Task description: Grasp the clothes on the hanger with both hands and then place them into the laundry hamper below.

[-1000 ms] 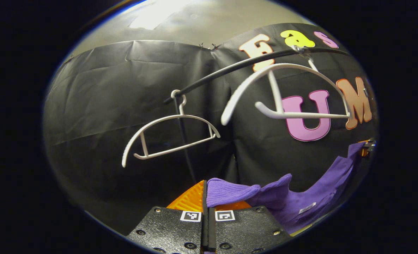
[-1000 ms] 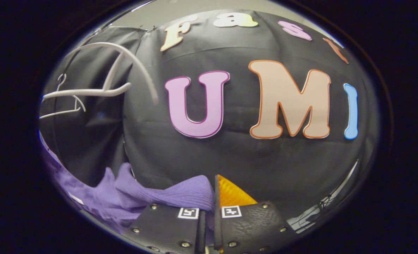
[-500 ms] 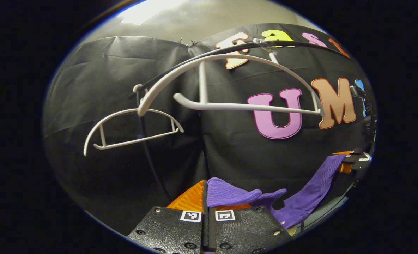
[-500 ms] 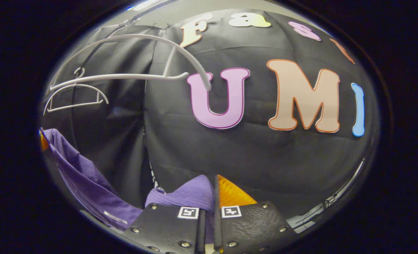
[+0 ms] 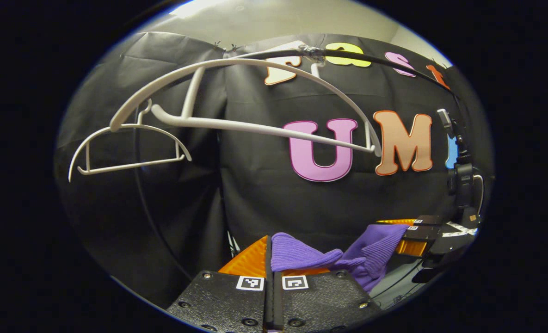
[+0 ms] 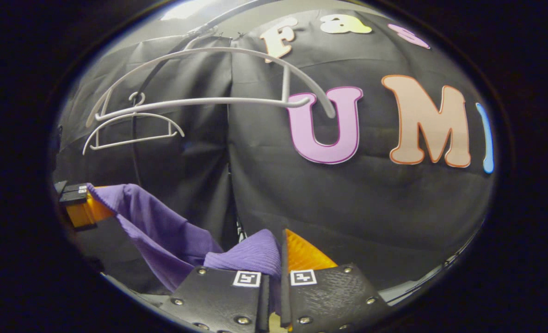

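Observation:
A purple garment (image 5: 371,247) hangs stretched between my two grippers, clear of the hangers. In the left gripper view my left gripper (image 5: 270,252) is shut on one ribbed edge of it, and my right gripper (image 5: 419,233) holds the other end at lower right. In the right gripper view my right gripper (image 6: 280,252) is shut on the purple garment (image 6: 163,229), which runs left to the left gripper (image 6: 77,203). A bare white hanger (image 5: 255,127) hangs from the black rail (image 5: 380,60) above the cloth. The same white hanger (image 6: 200,101) sits upper left in the right gripper view.
A second bare white hanger (image 5: 130,155) hangs farther left on the rail; it appears as the smaller hanger (image 6: 135,134) in the right gripper view. The black cloth wall (image 5: 264,194) stands close behind. A black mount with cables (image 5: 461,178) rises at the right edge.
Both views have swung: the bare hanger slid left in the left view and right in the right view. Each opposite gripper has come into view. Both stay shut on the garment.

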The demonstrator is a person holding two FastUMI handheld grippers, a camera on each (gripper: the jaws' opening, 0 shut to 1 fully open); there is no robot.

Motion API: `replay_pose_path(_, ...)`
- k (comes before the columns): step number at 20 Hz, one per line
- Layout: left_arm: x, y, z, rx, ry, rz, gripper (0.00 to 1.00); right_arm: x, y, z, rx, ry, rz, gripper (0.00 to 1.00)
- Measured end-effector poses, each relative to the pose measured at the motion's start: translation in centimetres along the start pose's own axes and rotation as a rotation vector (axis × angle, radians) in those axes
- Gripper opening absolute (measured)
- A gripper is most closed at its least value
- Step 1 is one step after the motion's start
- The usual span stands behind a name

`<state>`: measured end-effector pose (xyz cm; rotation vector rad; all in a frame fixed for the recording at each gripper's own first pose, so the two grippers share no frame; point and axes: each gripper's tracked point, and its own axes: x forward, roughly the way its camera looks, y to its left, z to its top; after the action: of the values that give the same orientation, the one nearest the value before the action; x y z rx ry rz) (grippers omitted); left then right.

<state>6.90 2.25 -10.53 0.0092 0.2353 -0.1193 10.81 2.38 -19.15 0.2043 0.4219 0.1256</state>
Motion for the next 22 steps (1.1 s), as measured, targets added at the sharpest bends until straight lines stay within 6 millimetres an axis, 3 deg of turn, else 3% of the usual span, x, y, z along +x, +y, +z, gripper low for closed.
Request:
replay_pose_path(8,0.7,-4.4,-5.4,-0.022,0.119,-0.14,0.0,-0.9,3.0,-5.4,-0.027,0.108,0.067,0.1)
replay_pose_path(13,0.9,-5.6,-9.5,0.0,0.208,-0.175,0.0,-1.3,3.2,-9.9,-0.03,0.197,0.079,0.04)
replay_pose_path(22,1.2,-6.2,-18.3,0.014,0.404,-0.22,0.01,-2.1,2.6,-18.8,0.016,0.375,0.058,0.05)
